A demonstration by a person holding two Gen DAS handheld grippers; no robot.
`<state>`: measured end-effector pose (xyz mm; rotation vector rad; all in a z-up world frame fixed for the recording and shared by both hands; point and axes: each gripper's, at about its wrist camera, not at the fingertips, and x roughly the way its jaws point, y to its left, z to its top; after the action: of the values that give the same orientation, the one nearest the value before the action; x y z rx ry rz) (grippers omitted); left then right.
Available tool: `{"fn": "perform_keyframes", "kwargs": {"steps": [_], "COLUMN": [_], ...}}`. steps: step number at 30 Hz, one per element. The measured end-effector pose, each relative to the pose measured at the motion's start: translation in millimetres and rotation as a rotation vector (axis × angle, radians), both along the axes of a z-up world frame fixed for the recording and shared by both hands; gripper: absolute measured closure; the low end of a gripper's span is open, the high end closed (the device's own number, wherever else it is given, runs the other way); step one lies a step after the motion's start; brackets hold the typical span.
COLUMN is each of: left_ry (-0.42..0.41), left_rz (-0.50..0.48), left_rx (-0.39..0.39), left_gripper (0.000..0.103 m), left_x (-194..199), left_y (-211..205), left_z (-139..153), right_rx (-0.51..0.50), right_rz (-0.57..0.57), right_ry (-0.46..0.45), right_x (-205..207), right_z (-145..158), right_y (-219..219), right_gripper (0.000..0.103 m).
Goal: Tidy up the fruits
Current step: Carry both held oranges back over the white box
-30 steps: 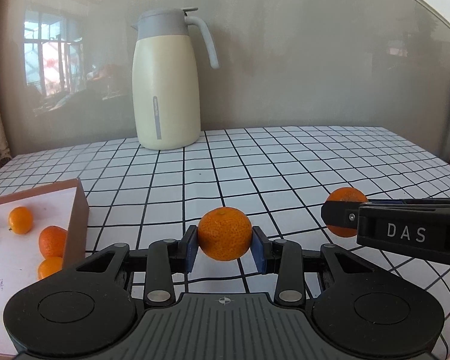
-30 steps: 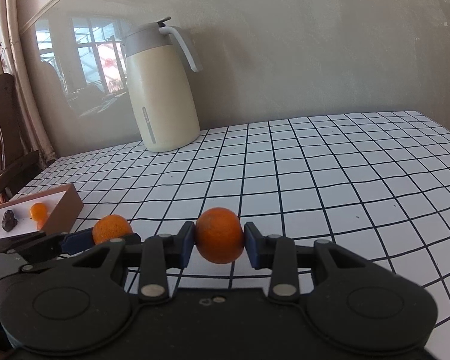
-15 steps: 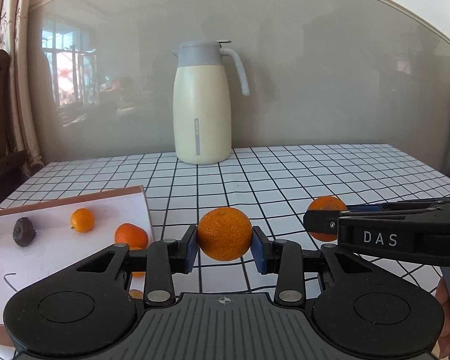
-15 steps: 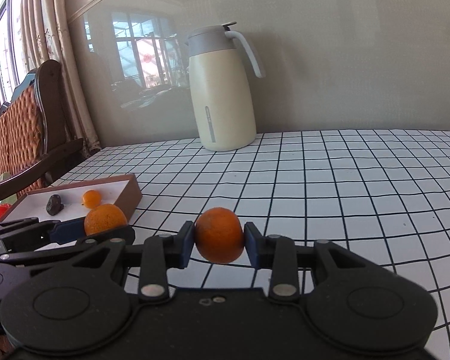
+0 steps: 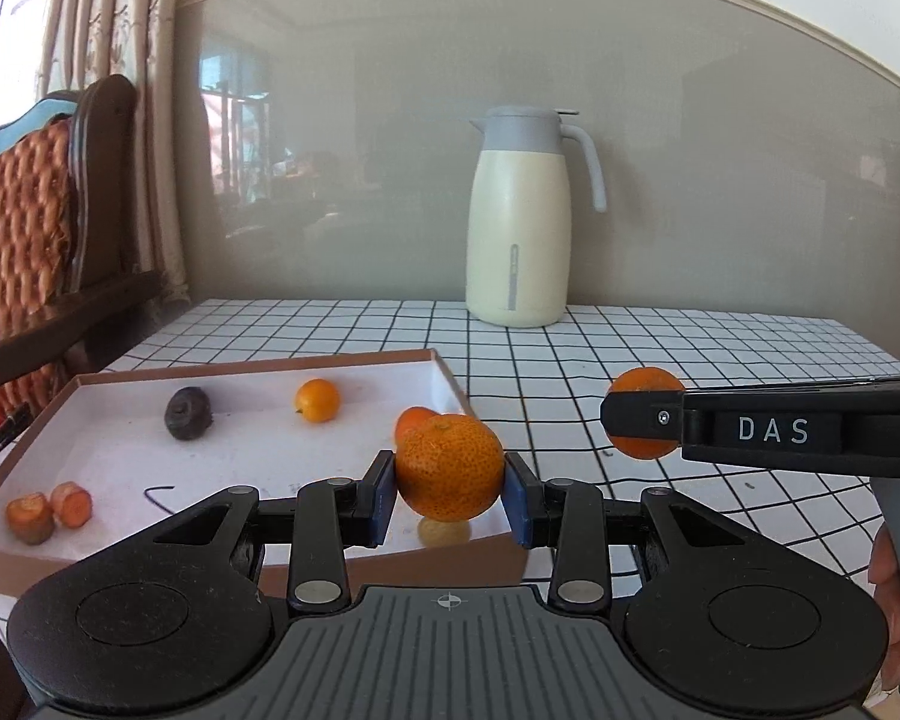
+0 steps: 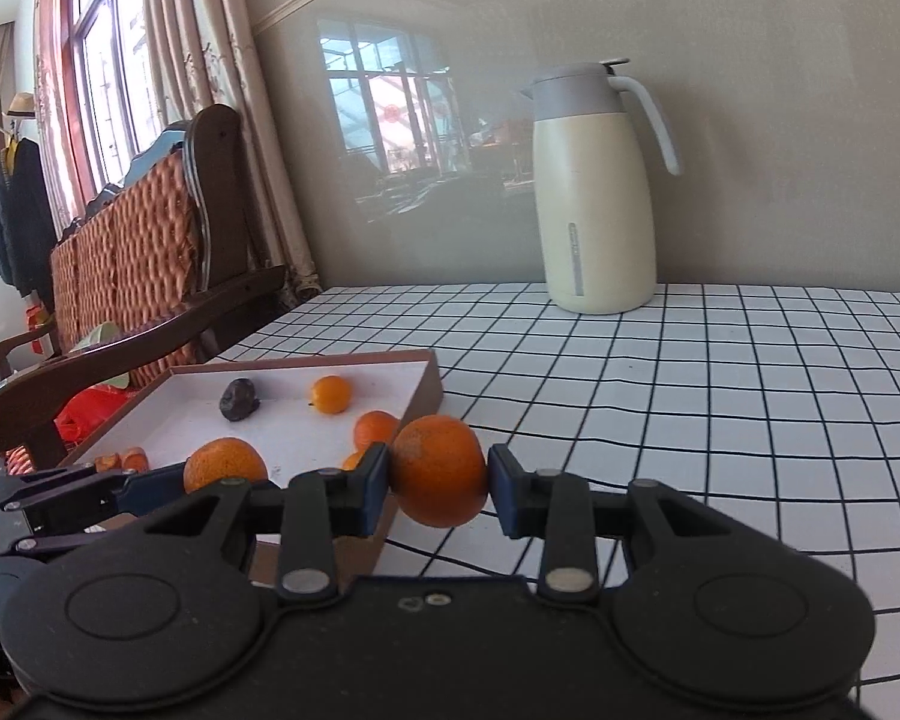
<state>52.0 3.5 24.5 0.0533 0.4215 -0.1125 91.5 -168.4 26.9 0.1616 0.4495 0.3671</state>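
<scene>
The only legible writing is "DAS", in white capitals on the side of my right gripper (image 5: 642, 420) as the left wrist view shows it. My left gripper (image 5: 450, 495) has its jaws closed partway onto a mandarin (image 5: 449, 467); both blue pads (image 5: 383, 498) press against its sides, and it hangs above the near right corner of the tray (image 5: 390, 564). My right gripper (image 6: 438, 489) has its jaws closed to a similar width on a second mandarin (image 6: 439, 469), held just beside the tray's right wall (image 6: 427, 393) over the checked tablecloth (image 6: 720, 408). Inside the tray lie a small orange fruit (image 5: 317, 399), a dark wrinkled fruit (image 5: 188, 414), another mandarin (image 5: 413, 420) partly hidden behind my held one, and two cut orange pieces (image 5: 48, 510) at the near left. A cream thermos jug (image 5: 522, 219) with a grey lid stands at the far edge of the table, well apart from the tray. A wooden chair (image 6: 150, 252) stands to the left of the table.
</scene>
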Motion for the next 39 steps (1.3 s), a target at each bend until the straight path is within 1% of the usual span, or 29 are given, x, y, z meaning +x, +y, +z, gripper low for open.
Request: {"fn": "perform_keyframes", "kwargs": {"steps": [9, 19, 28, 39], "left_ry": [-0.010, -0.022, -0.032, -0.051], "left_rz": [0.116, 0.206, 0.272, 0.311], "left_rx": [-0.023, -0.038, -0.053, -0.052], "left_gripper": [0.066, 0.066, 0.065, 0.065], "left_x": [-12.3, -17.8, -15.8, -8.4], "left_y": [48.0, 84.0, 109.5, 126.5], "left_z": [-1.1, -0.8, 1.0, 5.7], "right_rx": [-0.020, -0.017, -0.007, 0.018], "right_rz": [0.117, 0.186, 0.208, 0.177], "right_ry": [-0.009, -0.028, -0.051, -0.073], "right_x": [-2.4, -3.7, -1.4, 4.2], "right_z": [0.6, 3.0, 6.5, 6.8], "right_y": [50.7, 88.0, 106.2, 114.2], "right_gripper": [0.076, 0.076, 0.076, 0.076]}}
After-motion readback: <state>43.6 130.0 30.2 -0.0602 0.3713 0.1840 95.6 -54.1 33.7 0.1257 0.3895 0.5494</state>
